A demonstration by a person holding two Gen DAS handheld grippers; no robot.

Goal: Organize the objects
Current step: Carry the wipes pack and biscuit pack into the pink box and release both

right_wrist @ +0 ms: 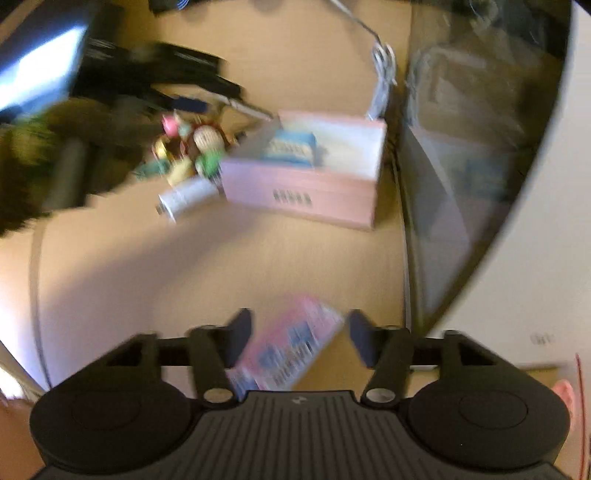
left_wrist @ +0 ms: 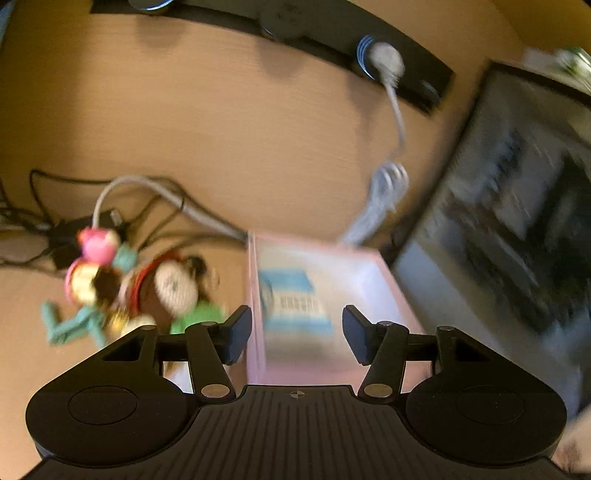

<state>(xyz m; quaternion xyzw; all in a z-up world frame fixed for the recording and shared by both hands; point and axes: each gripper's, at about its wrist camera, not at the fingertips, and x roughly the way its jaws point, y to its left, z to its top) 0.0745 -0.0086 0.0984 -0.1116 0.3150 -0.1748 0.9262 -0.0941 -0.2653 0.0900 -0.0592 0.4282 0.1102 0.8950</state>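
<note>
An open pink box [left_wrist: 354, 280] stands on the wooden desk with a blue and white packet [left_wrist: 291, 299] lying inside it. My left gripper [left_wrist: 297, 332] hovers over the box's near side, its jaws apart and nothing between the pads. In the right wrist view the same pink box [right_wrist: 303, 192] sits further off, the blue packet [right_wrist: 291, 147] showing inside. My right gripper [right_wrist: 299, 332] is low over the desk, with a pink printed packet [right_wrist: 291, 350] lying tilted between its spread fingers; the pads do not press on it. Both views are blurred.
A heap of small toy figures [left_wrist: 110, 284] lies left of the box, with a white tube [right_wrist: 184, 197] beside it. Black and white cables [left_wrist: 388, 188] run to a power strip [left_wrist: 332, 33]. A dark framed panel [left_wrist: 517, 206] stands right of the box.
</note>
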